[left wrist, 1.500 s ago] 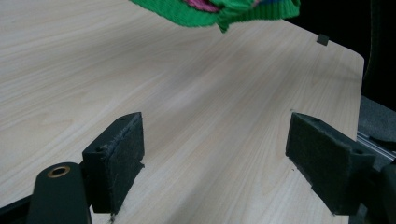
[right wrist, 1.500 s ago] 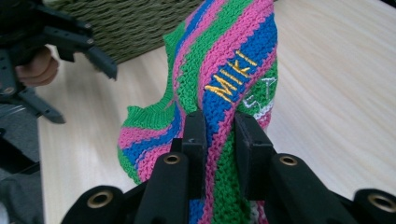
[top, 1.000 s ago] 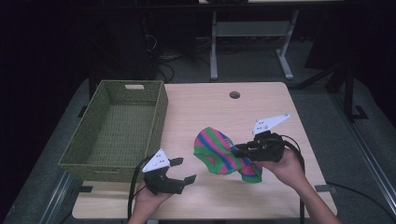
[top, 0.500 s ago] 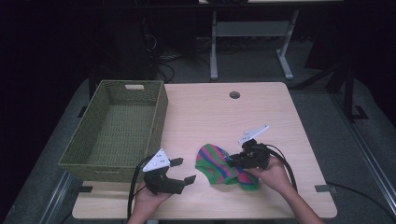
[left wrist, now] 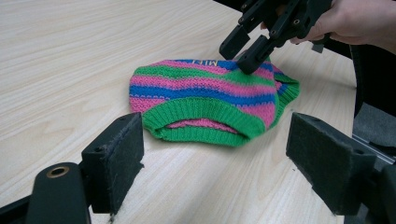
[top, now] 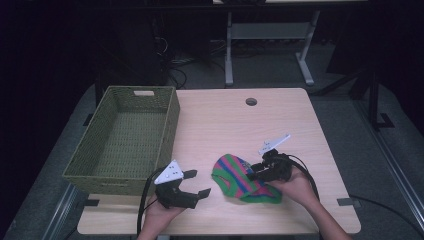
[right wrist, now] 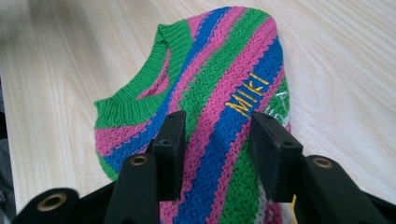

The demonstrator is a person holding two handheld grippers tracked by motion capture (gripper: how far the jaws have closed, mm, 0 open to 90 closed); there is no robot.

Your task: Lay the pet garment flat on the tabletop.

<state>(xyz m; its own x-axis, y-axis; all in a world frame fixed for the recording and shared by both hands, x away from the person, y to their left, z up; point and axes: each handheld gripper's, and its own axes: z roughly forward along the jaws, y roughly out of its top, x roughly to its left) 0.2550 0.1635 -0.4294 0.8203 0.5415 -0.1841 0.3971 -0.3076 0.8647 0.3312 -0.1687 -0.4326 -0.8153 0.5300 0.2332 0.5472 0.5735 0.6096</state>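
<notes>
A small knitted sweater (top: 239, 177) striped green, pink and blue lies flat on the wooden table (top: 225, 125), near its front edge. Yellow letters reading MIKI are stitched on it (right wrist: 243, 98). My right gripper (top: 256, 170) hovers over the sweater's right part, jaws open and set astride the fabric (right wrist: 217, 126). In the left gripper view one right fingertip (left wrist: 247, 63) touches the knit. My left gripper (top: 194, 183) rests low at the sweater's left, open wide, with the green ribbed hem (left wrist: 196, 114) just ahead of its jaws (left wrist: 215, 154).
A green woven basket (top: 170, 125) stands at the table's left, with nothing inside it. A round cable hole (top: 251, 101) sits near the far edge. A metal stand (top: 270, 40) is on the floor beyond the table.
The right gripper has come down and toward the front edge with the sweater, which was bunched up and now lies flat. Its jaws have parted. The left gripper stayed put.
</notes>
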